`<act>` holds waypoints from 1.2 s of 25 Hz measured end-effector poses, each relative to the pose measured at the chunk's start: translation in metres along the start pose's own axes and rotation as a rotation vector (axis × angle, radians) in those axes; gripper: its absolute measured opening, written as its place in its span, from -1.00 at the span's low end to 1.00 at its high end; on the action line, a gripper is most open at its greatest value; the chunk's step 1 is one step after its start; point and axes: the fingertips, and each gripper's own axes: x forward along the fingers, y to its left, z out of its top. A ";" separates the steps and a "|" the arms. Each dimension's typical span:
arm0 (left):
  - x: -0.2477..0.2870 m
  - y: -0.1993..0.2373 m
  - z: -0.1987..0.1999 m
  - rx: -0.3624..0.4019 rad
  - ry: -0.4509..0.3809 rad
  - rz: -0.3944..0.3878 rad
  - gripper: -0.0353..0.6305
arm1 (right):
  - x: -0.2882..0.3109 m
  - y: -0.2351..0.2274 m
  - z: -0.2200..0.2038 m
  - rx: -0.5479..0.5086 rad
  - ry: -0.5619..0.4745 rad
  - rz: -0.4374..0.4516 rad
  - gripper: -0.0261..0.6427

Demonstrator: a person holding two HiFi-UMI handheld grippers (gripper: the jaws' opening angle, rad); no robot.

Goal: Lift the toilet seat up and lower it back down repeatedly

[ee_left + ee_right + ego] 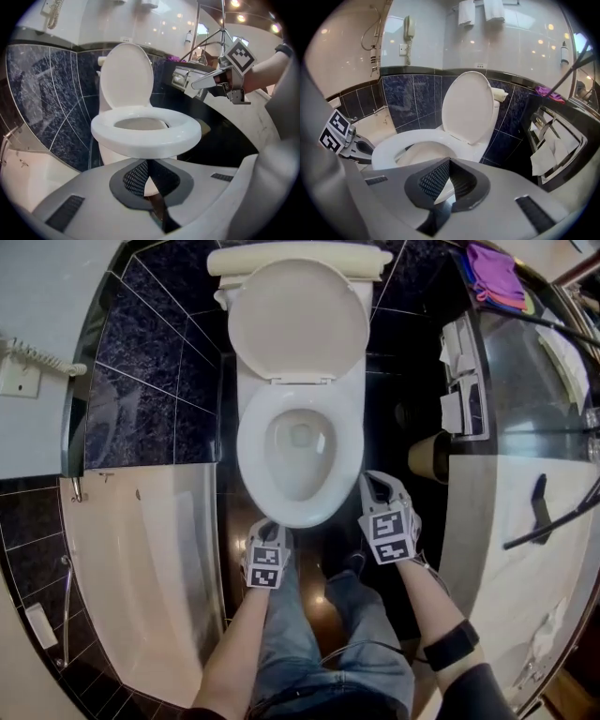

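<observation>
Head view points to a slip as the main risk: the toilet seat [251, 442] lies down on the bowl just ahead of both tools, with the lid [298, 324] upright beyond it. With no clamp on the rim, a lift would probably depend on hooking tips under a smooth, rounded edge. The seat could slide off partway up and slam down. The left tool [267, 532] sits at the seat's front edge with its jaws together and nothing between them. The right tool [373, 486], beside the seat's right flank, is likewise closed and empty. Neither can be seen touching the seat.
</observation>
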 end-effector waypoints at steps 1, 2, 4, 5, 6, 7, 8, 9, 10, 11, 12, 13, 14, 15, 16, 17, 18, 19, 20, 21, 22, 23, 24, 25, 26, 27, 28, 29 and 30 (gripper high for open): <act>0.007 0.000 -0.010 0.007 0.007 -0.001 -0.91 | 0.007 0.001 -0.009 0.009 0.004 -0.001 -0.86; 0.014 0.000 -0.020 0.012 0.017 -0.001 -0.91 | 0.014 0.002 -0.018 0.016 0.008 0.000 -0.86; 0.029 0.000 -0.045 0.011 0.050 -0.003 -0.91 | 0.028 0.004 -0.034 0.032 0.017 0.002 -0.86; 0.035 0.001 -0.056 0.010 0.066 -0.004 -0.91 | 0.034 0.006 -0.041 0.039 0.022 0.003 -0.86; 0.041 0.002 -0.066 0.013 0.078 -0.003 -0.91 | 0.039 0.008 -0.048 0.043 0.027 0.005 -0.86; 0.047 0.003 -0.073 0.018 0.085 -0.002 -0.91 | 0.044 0.010 -0.054 0.045 0.031 0.008 -0.86; 0.053 0.004 -0.080 0.023 0.086 -0.001 -0.91 | 0.048 0.012 -0.059 0.044 0.034 0.010 -0.86; 0.060 0.005 -0.085 0.025 0.088 0.000 -0.91 | 0.053 0.012 -0.063 0.041 0.035 0.013 -0.86; 0.066 0.006 -0.090 0.028 0.092 0.000 -0.91 | 0.056 0.012 -0.067 0.039 0.036 0.014 -0.86; 0.071 0.007 -0.094 0.031 0.100 -0.001 -0.91 | 0.059 0.011 -0.071 0.038 0.038 0.015 -0.86; 0.076 0.007 -0.098 0.036 0.108 -0.003 -0.91 | 0.061 0.011 -0.075 0.038 0.042 0.015 -0.86; 0.079 0.006 -0.102 0.042 0.117 -0.005 -0.91 | 0.062 0.010 -0.080 0.038 0.049 0.015 -0.86; 0.082 0.006 -0.106 0.050 0.128 -0.006 -0.91 | 0.063 0.009 -0.085 0.039 0.056 0.015 -0.86; 0.085 0.006 -0.110 0.058 0.141 -0.005 -0.91 | 0.063 0.009 -0.088 0.039 0.062 0.015 -0.86; 0.087 0.006 -0.113 0.067 0.156 -0.002 -0.91 | 0.065 0.009 -0.091 0.039 0.066 0.015 -0.86; 0.090 0.007 -0.116 0.074 0.173 0.004 -0.91 | 0.066 0.009 -0.093 0.038 0.069 0.016 -0.86; 0.091 0.008 -0.120 0.081 0.192 0.010 -0.91 | 0.067 0.009 -0.094 0.039 0.071 0.017 -0.86; 0.092 0.008 -0.124 0.086 0.210 0.013 -0.91 | 0.067 0.010 -0.095 0.039 0.073 0.018 -0.86; 0.091 0.008 -0.128 0.089 0.222 0.016 -0.91 | 0.067 0.011 -0.096 0.039 0.076 0.020 -0.86; 0.090 0.009 -0.130 0.089 0.226 0.018 -0.91 | 0.068 0.012 -0.096 0.038 0.077 0.022 -0.86; 0.088 0.010 -0.131 0.089 0.223 0.020 -0.91 | 0.068 0.013 -0.095 0.037 0.078 0.024 -0.86; 0.087 0.011 -0.129 0.090 0.216 0.022 -0.91 | 0.069 0.014 -0.095 0.036 0.077 0.027 -0.86; 0.086 0.012 -0.127 0.089 0.207 0.024 -0.91 | 0.070 0.015 -0.094 0.036 0.076 0.029 -0.86; 0.086 0.012 -0.124 0.087 0.199 0.024 -0.91 | 0.071 0.015 -0.094 0.036 0.077 0.031 -0.86; 0.086 0.013 -0.120 0.083 0.190 0.024 -0.90 | 0.072 0.016 -0.094 0.036 0.078 0.033 -0.86; 0.085 0.014 -0.116 0.075 0.179 0.024 -0.90 | 0.072 0.016 -0.093 0.037 0.080 0.034 -0.86; 0.084 0.015 -0.111 0.065 0.166 0.026 -0.90 | 0.072 0.017 -0.092 0.038 0.081 0.036 -0.86; 0.082 0.017 -0.105 0.053 0.152 0.029 -0.90 | 0.072 0.018 -0.090 0.039 0.080 0.037 -0.86; 0.078 0.018 -0.098 0.041 0.138 0.032 -0.90 | 0.070 0.018 -0.087 0.039 0.079 0.038 -0.86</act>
